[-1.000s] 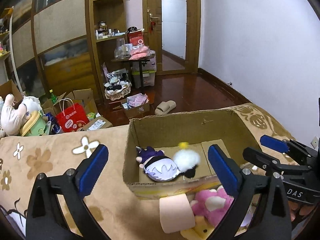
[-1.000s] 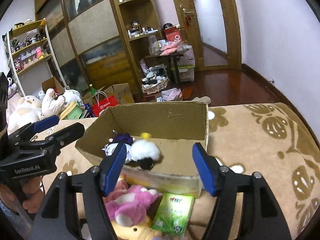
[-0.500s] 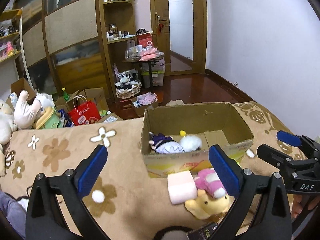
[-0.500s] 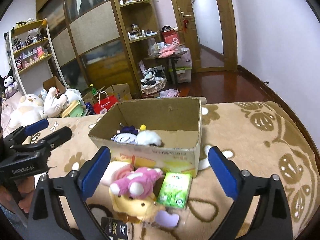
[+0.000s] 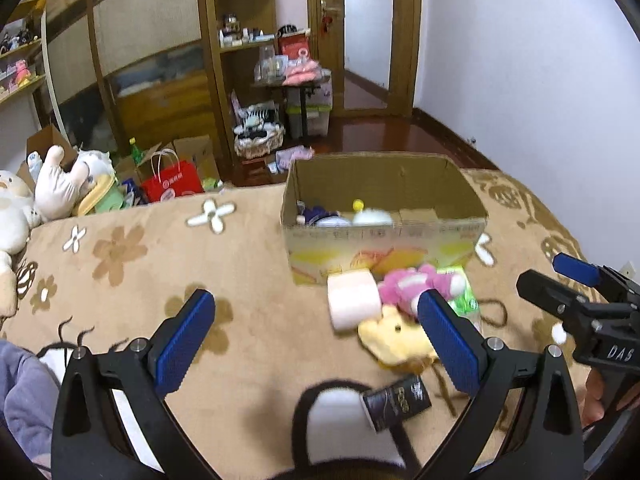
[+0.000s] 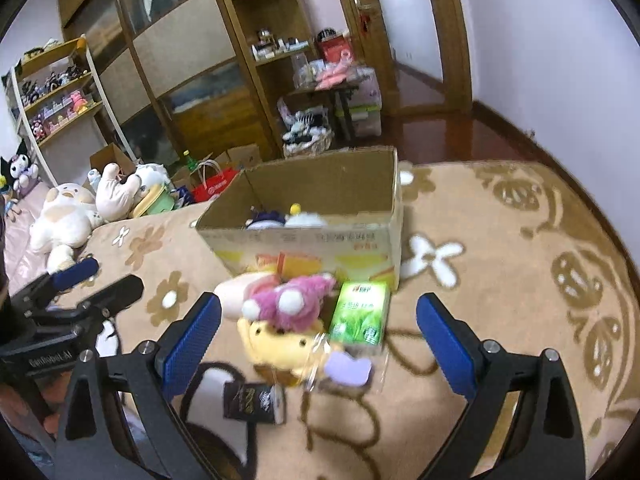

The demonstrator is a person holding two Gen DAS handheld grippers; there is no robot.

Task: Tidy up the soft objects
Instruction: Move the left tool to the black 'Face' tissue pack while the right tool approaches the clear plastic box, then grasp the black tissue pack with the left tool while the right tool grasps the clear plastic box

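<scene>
a small heap of soft toys is seen on the tan flowered blanket (image 5: 248,344), right against the near wall of the cardboard box (image 5: 384,244). the pink plush (image 6: 286,306) is lying on top of the yellow plush (image 6: 280,346), with a pale pink roll (image 5: 354,300) touching them on the left and a green tissue pack (image 6: 360,312) just beside them on the right. a lilac piece in clear wrapping (image 6: 347,366) is seen next to the yellow plush, and a small black packet (image 6: 250,398) is lying nearer the cameras. inside the box, a purple-and-white plush (image 5: 320,216) and a white fluffy toy (image 5: 372,216) with a yellow top are partly hidden by the box wall.

the left gripper (image 5: 316,338) is held above the blanket with its blue pads wide apart and nothing between them. the right gripper (image 6: 318,330) is likewise spread wide and empty, with the heap framed between its fingers but not touched.

beyond the blanket, large white stuffed animals (image 6: 66,216), a red paper bag (image 5: 172,186), wooden shelves (image 6: 276,40) and a doorway are seen.
</scene>
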